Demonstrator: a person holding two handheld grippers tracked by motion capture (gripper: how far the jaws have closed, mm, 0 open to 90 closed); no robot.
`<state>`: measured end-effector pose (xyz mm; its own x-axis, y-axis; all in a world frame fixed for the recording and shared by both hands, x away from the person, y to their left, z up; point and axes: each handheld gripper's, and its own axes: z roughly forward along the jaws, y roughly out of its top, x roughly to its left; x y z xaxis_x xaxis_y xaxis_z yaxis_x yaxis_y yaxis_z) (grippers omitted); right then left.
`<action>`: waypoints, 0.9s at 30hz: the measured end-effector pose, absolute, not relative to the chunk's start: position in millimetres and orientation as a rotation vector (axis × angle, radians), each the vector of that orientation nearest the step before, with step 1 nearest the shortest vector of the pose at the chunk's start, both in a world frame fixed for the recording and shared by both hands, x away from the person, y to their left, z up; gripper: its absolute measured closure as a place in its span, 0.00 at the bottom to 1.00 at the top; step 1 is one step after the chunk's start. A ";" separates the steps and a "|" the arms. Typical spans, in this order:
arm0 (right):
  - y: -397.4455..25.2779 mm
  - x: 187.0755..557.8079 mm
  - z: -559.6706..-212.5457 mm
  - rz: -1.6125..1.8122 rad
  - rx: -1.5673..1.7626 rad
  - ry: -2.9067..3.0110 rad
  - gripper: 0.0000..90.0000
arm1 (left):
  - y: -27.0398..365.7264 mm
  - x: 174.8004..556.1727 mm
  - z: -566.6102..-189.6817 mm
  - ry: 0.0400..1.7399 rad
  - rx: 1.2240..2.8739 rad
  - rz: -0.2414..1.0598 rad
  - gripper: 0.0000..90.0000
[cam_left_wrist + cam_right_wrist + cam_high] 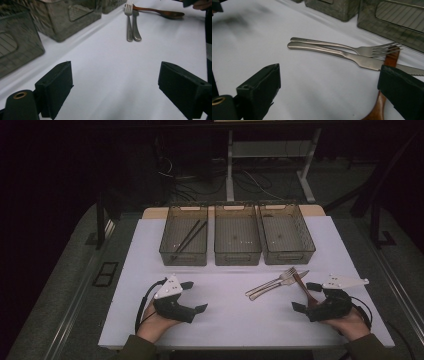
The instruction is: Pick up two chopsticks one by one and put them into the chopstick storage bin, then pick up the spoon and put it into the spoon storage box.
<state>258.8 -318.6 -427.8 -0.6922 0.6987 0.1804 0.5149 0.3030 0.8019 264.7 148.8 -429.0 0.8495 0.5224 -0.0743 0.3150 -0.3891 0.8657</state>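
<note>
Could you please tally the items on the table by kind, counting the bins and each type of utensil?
Bins: 3
Chopsticks: 2, in the left bin
Fork: 1
Knife: 1
Wooden spoon: 1
Total: 8

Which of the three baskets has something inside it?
The left basket: it holds dark chopsticks. The middle basket and the right basket look empty.

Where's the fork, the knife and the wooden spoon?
Fork [322, 44]: right gripper view, on its handle.
Knife [319, 49]: right gripper view, on its handle.
Wooden spoon [150, 10]: left gripper view, on its brown handle.
</note>
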 end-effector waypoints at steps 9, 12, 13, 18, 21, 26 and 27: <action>-327.5 272.0 -427.1 1.285 1.165 2.360 0.25 | 154.3 258.6 -432.9 0.645 1.997 0.258 0.06; -329.2 275.2 -427.7 1.261 1.198 2.362 0.33 | 155.5 259.9 -433.4 0.651 1.996 0.261 0.06; -330.1 276.0 -428.3 1.243 1.206 2.361 0.33 | 155.8 260.0 -433.2 0.651 1.995 0.261 0.06; -337.5 275.2 -431.2 1.186 1.244 2.360 0.35 | 157.2 260.9 -433.4 0.649 1.999 0.257 0.06; -344.5 272.9 -433.3 1.166 1.258 2.361 0.35 | 157.8 260.5 -433.7 0.651 1.994 0.256 0.06; -355.0 266.5 -437.1 1.142 1.284 2.360 0.36 | 158.6 259.6 -432.8 0.652 2.001 0.262 0.06; -356.4 264.9 -437.4 1.139 1.285 2.359 0.36 | 158.7 259.8 -432.9 0.651 2.003 0.262 0.06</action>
<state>264.9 -356.4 -437.4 -0.5920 0.7899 0.1600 0.6164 0.3159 0.7213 259.8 158.7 -432.9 0.8333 0.5465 -0.0840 0.3362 -0.3803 0.8616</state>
